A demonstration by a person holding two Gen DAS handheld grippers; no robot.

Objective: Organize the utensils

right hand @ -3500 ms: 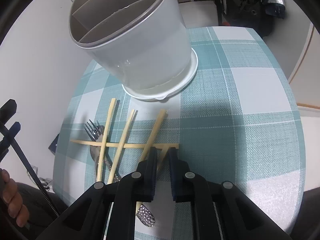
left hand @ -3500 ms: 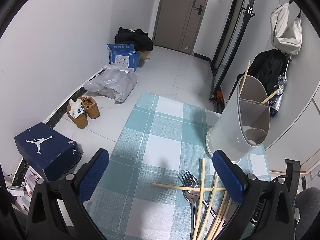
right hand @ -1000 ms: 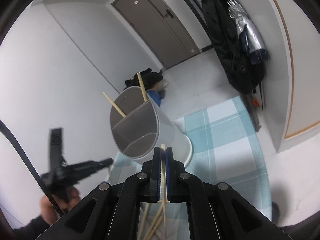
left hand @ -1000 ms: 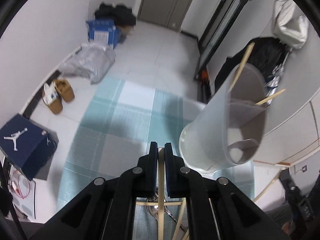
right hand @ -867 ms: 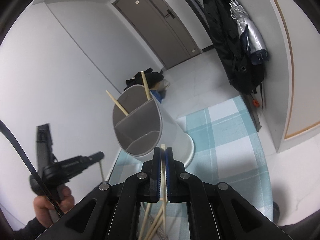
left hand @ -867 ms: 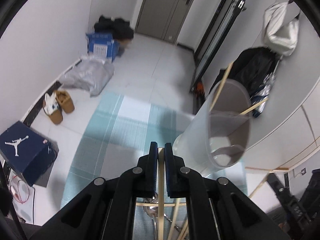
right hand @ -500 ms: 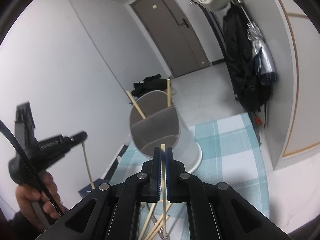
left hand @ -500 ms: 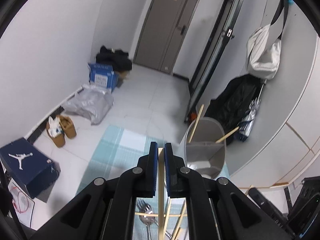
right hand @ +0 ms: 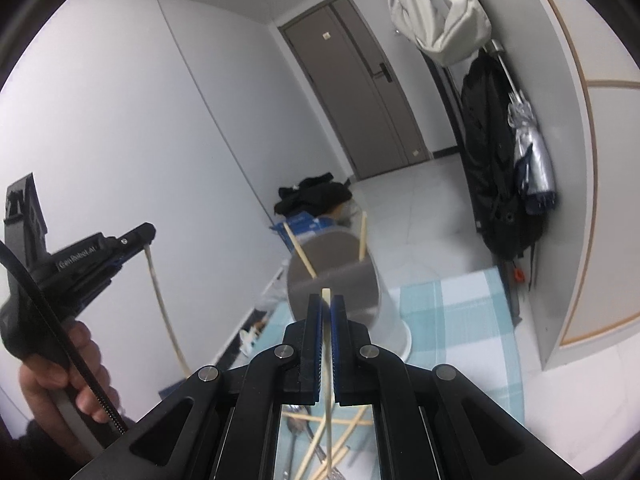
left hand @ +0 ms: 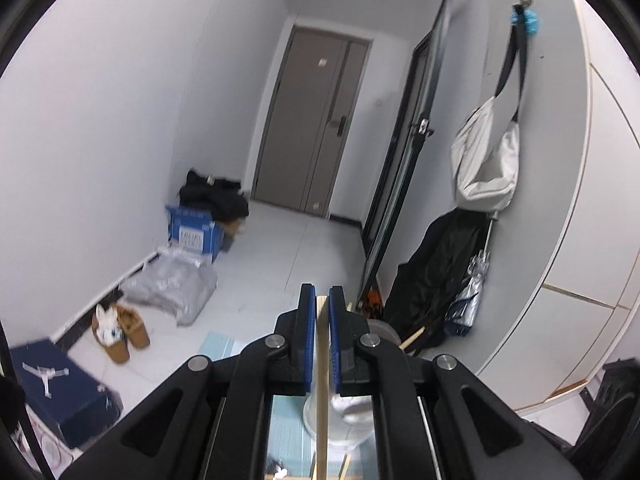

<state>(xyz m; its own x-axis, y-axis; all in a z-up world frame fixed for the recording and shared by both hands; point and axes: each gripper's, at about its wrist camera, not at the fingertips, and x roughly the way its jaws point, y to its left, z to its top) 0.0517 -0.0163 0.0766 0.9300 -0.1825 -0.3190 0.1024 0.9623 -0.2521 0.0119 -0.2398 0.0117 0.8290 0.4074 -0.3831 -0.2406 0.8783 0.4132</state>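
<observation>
While each claw pinches a chopstick, checked cloth (right hand: pixel 460 320) lies below; door (left hand: pixel 316 124) beyond.

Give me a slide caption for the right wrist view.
Right tool grips a chopstick above the utensil holder.

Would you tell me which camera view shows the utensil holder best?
The right wrist view: the holder shows its open top, divider and two chopsticks standing inside. In the left wrist view the holder is mostly hidden behind the gripper, with only slivers visible.

"GenRobot.AI" on left gripper (right hand: pixel 150 236) body; other print unreadable.
</observation>
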